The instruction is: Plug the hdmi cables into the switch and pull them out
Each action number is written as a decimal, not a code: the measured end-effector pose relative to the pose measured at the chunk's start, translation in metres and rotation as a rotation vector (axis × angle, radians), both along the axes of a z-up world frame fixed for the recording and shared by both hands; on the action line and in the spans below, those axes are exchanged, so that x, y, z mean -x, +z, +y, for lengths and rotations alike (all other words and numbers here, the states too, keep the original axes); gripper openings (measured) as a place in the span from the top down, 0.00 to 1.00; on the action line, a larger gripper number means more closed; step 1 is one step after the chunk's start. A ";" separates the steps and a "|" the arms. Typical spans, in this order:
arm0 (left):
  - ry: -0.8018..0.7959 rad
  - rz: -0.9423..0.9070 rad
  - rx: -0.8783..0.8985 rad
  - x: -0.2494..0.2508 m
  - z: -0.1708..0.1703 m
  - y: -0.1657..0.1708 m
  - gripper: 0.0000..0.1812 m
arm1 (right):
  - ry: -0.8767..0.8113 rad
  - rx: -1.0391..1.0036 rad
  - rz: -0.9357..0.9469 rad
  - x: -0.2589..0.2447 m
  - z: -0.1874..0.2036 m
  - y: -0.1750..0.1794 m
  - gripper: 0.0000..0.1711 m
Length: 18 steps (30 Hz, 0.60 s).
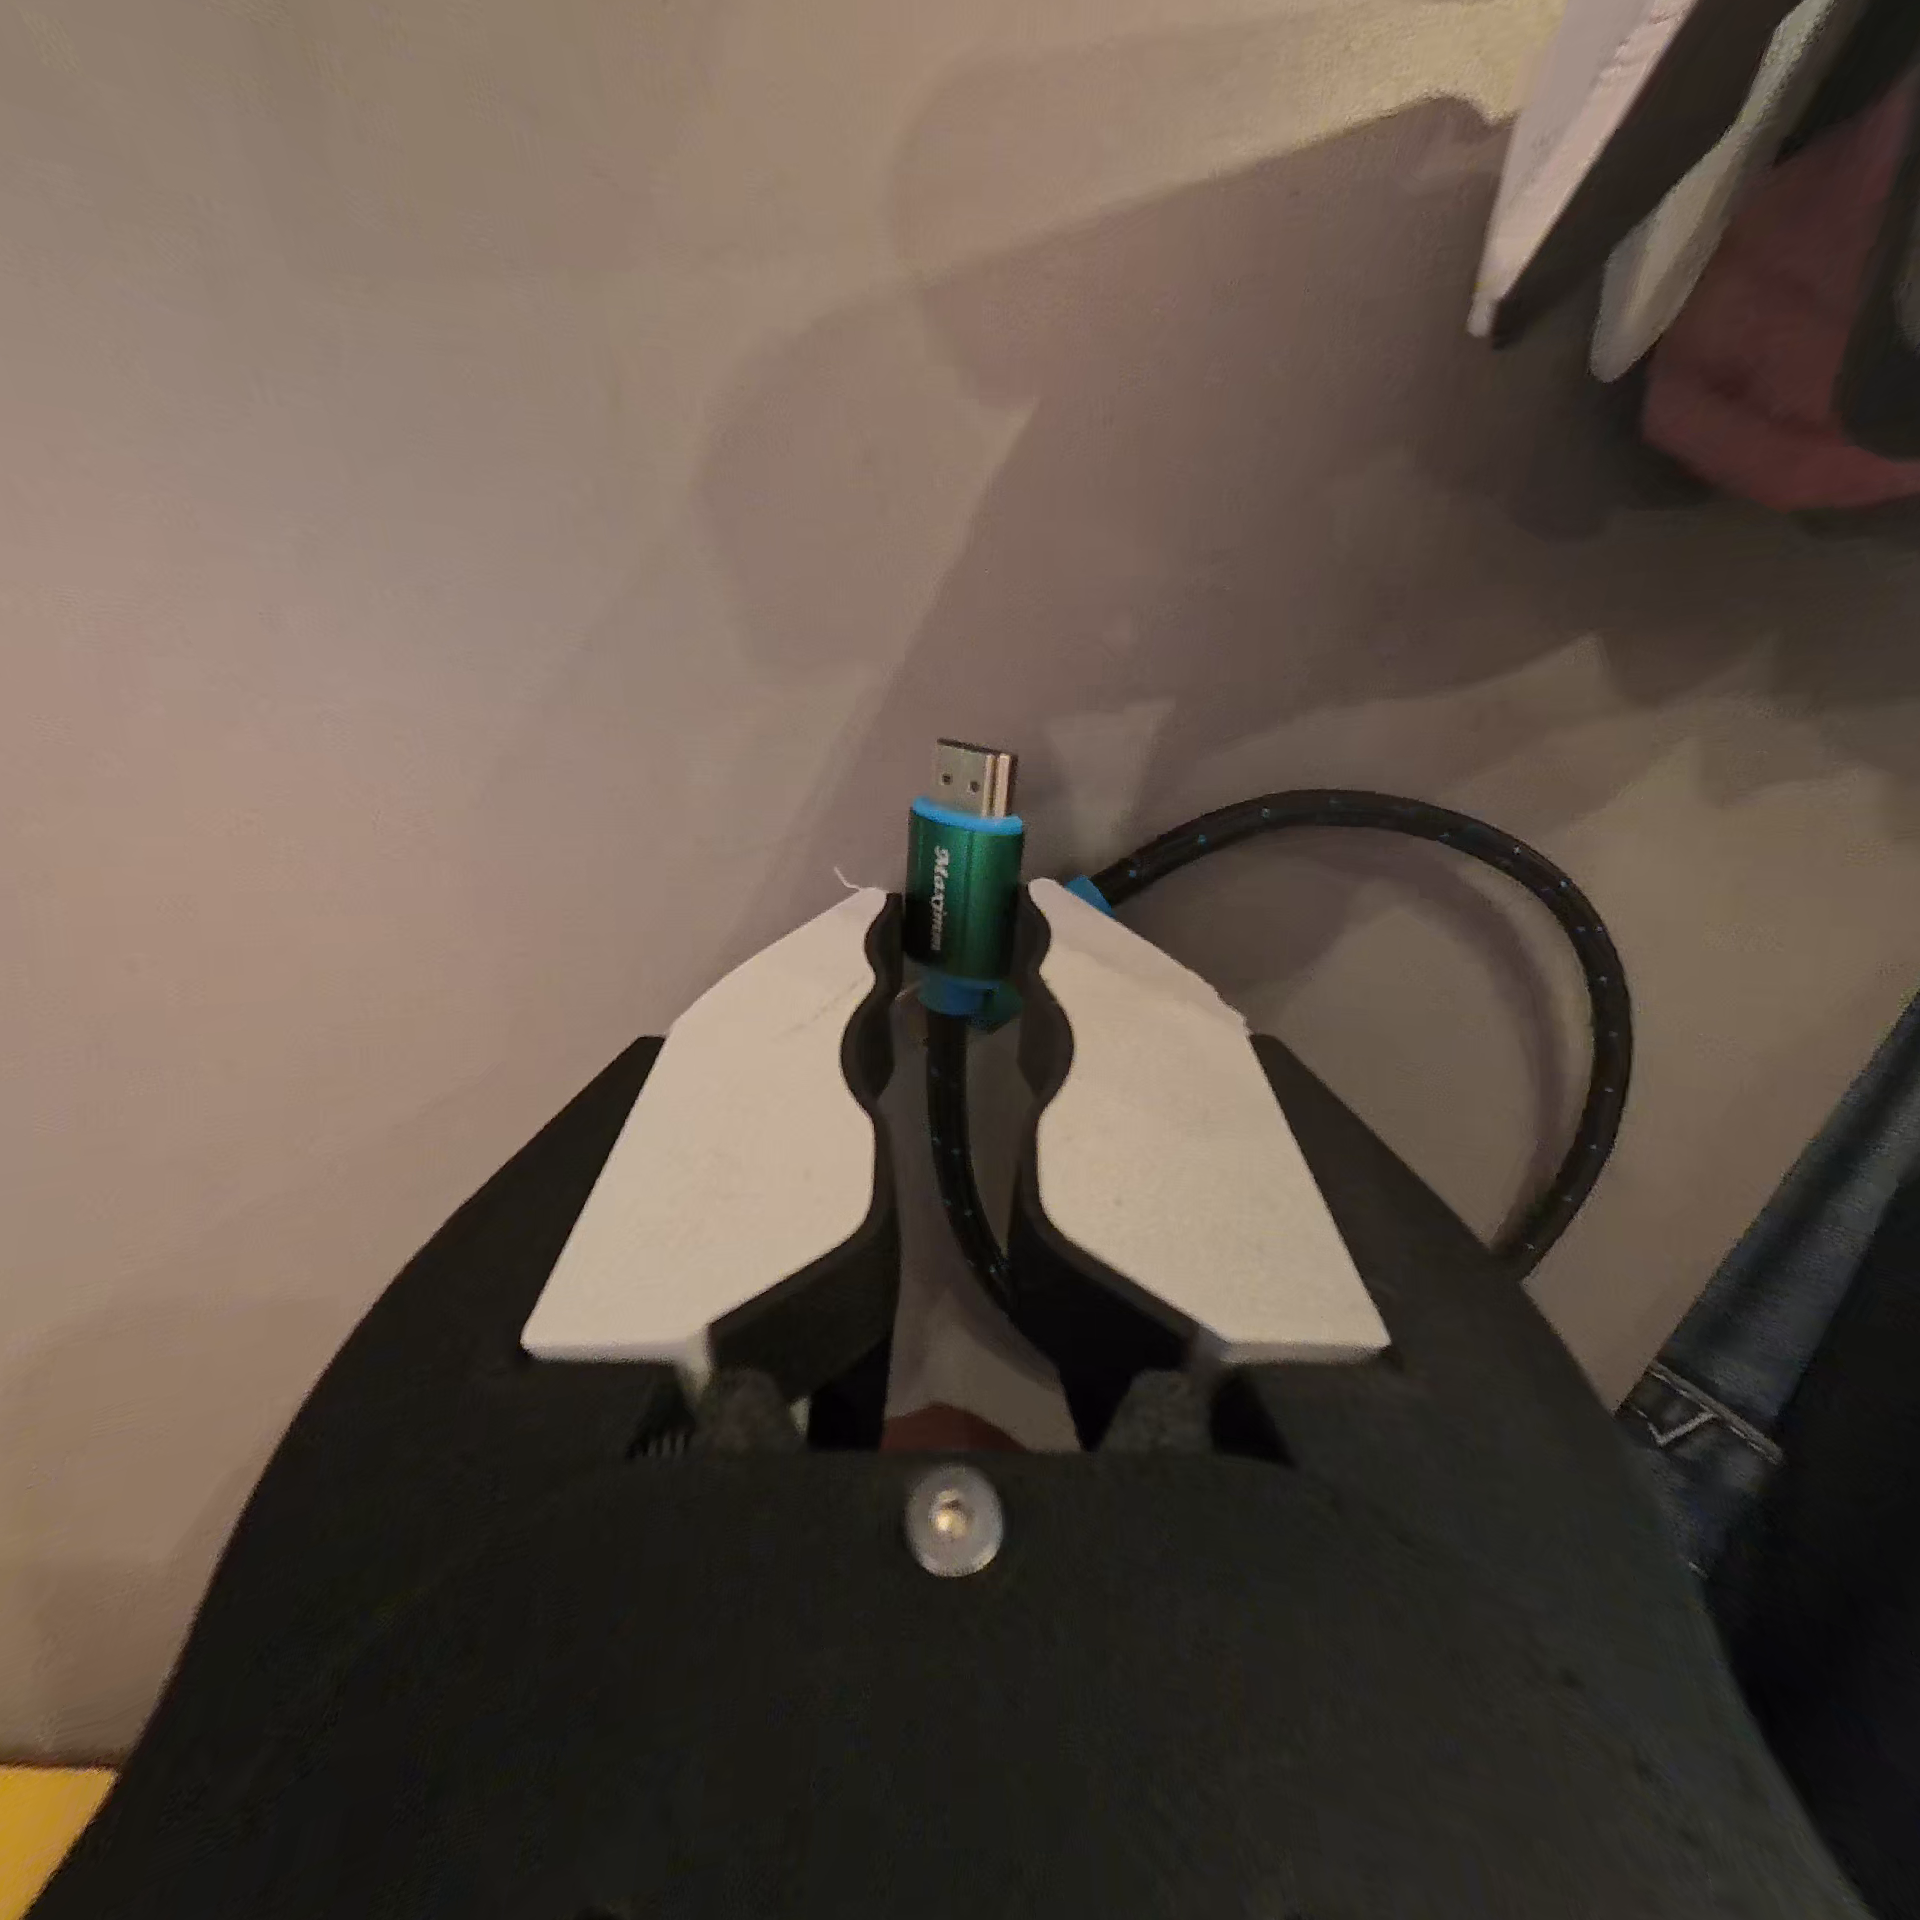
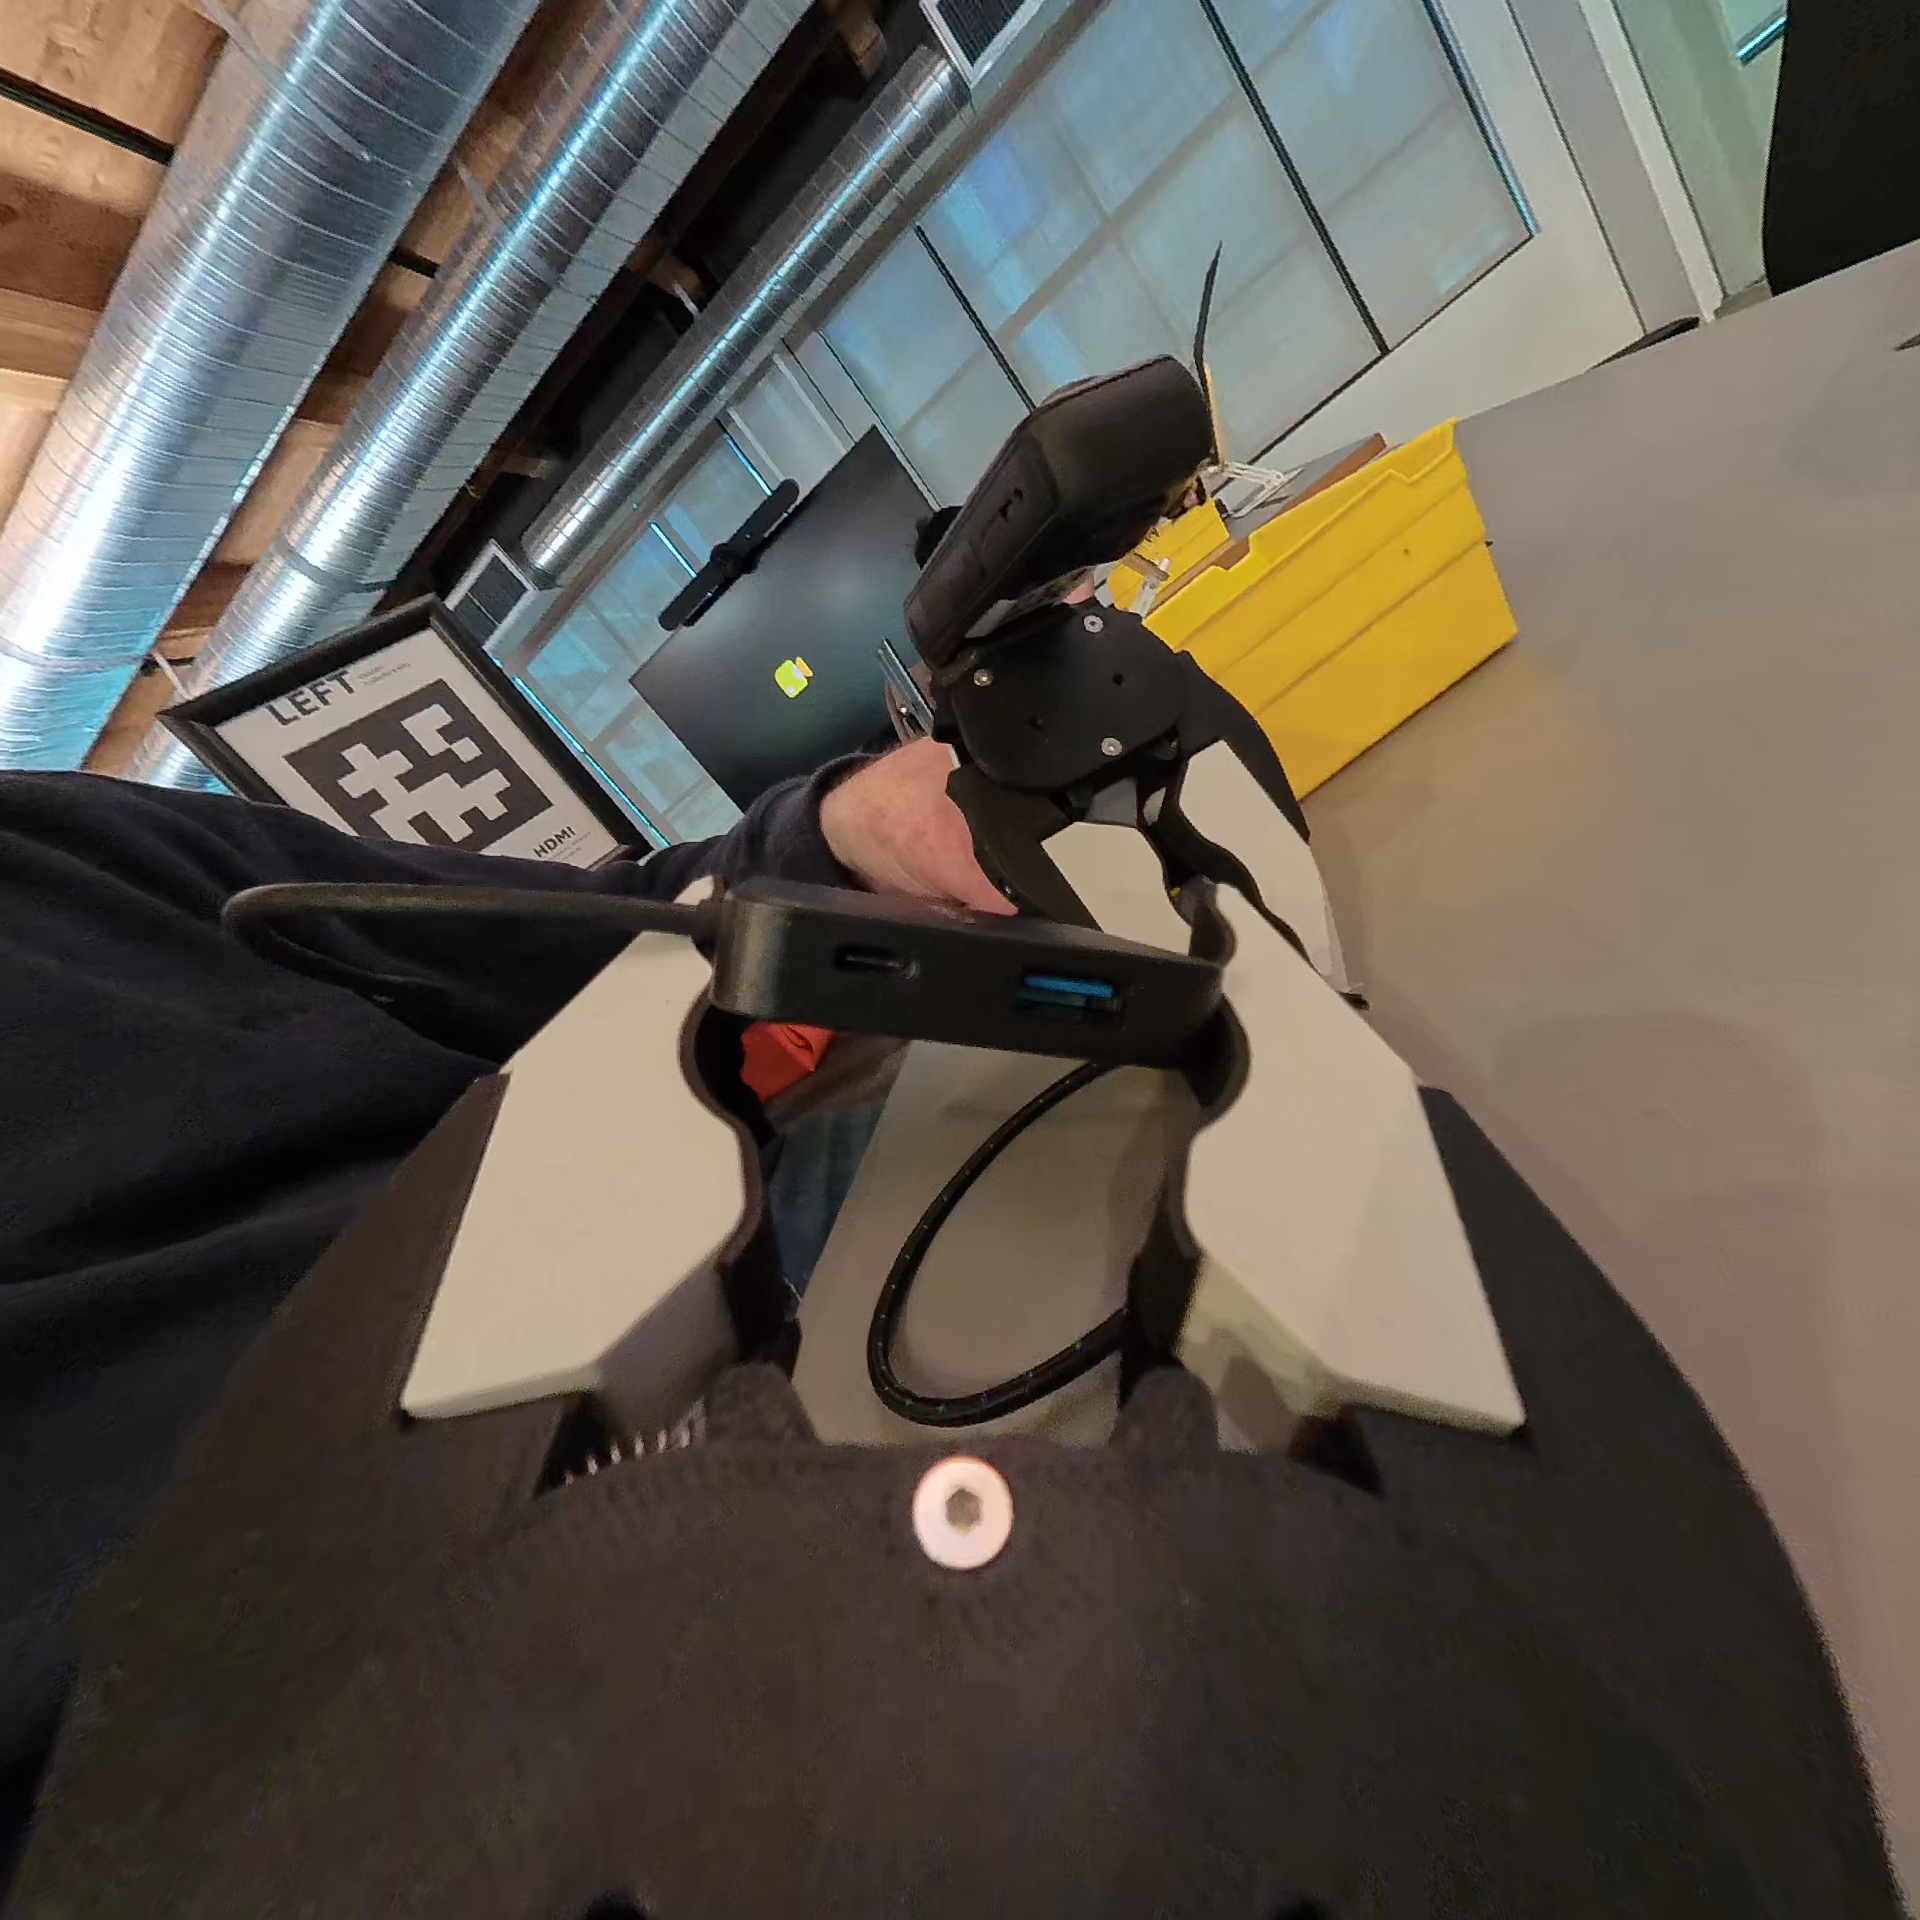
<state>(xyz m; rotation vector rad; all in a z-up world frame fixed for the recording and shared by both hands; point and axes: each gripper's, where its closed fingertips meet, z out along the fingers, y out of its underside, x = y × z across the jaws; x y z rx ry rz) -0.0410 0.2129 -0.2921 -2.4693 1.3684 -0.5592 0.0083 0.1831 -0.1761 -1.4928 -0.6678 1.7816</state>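
L gripper point(image 1: 961, 935) clamps HDMI plug point(image 1: 961, 899) (upright); R gripper point(image 2: 961, 1023) grips switch point(image 2: 966, 971).

In the right wrist view, the switch's point(image 2: 966, 971) far side is hidden. At lower centre of the left wrist view, the braided cable point(image 1: 961, 1153) vanishes between the fingers point(image 1: 727, 1132); blurred objects point(image 1: 1714, 208), perhaps gloves, are cut off upper right.

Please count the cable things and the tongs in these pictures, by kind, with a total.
HDMI plug, with its braided cable: 1
Black switch: 1
Tongs: 2, the left tongs and the right tongs
Total: 4
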 end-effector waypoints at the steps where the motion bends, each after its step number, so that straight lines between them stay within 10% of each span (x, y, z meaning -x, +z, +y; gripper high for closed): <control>1: 0.000 0.002 -0.005 0.000 0.000 0.000 0.90 | -0.005 -0.004 -0.017 0.000 0.000 -0.002 0.50; 18: -0.125 0.120 -0.320 0.009 0.008 0.033 0.80 | -0.089 -0.063 -0.238 -0.009 0.008 -0.027 0.50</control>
